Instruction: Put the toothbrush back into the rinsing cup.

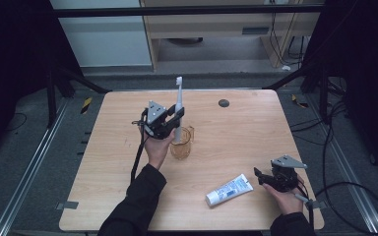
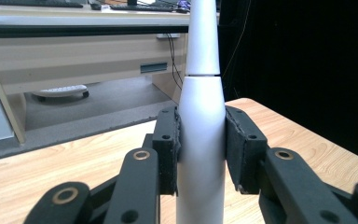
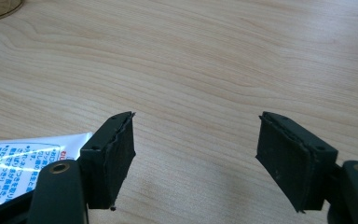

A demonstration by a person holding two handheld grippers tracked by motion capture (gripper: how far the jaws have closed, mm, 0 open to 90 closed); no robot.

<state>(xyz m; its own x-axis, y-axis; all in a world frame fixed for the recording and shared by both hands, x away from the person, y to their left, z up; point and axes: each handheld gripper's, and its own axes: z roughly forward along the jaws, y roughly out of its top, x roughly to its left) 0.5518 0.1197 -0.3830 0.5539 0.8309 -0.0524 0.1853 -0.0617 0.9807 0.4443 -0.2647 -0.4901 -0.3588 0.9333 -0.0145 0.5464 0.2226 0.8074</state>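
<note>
left tongs (image 1: 173,121), high view: held over the middle of the desk (image 1: 128,206), a little left of centre, clamped on the white handle of an electric toothbrush (image 1: 178,105). the brush stands upright, bristle head at the top toward the far edge, lower end down inside an amber glass cup (image 1: 181,143) that sits on the desk just right of the hand. left gripper view: both black pads (image 2: 167,154) press flat against the sides of the toothbrush (image 2: 201,140) body, jaws about half closed around it, pads just below the seam where the neck joins the handle.

centre-right, near edge: toothpaste tube (image 1: 229,191), white with blue print, lying flat on the desk on a slant, cap end toward the near left. nothing touching it.

right tongs (image 1: 261,178), high view: low over the desk's near right corner, just right of the tube, pointing left toward it. right gripper view: jaws stand wide apart with bare wood between them; the tube (image 3: 23,158) lies just beside the left-hand jaw, outside the gap.

far side of desk: small dark round disc (image 1: 223,103), well apart from everything.
</note>
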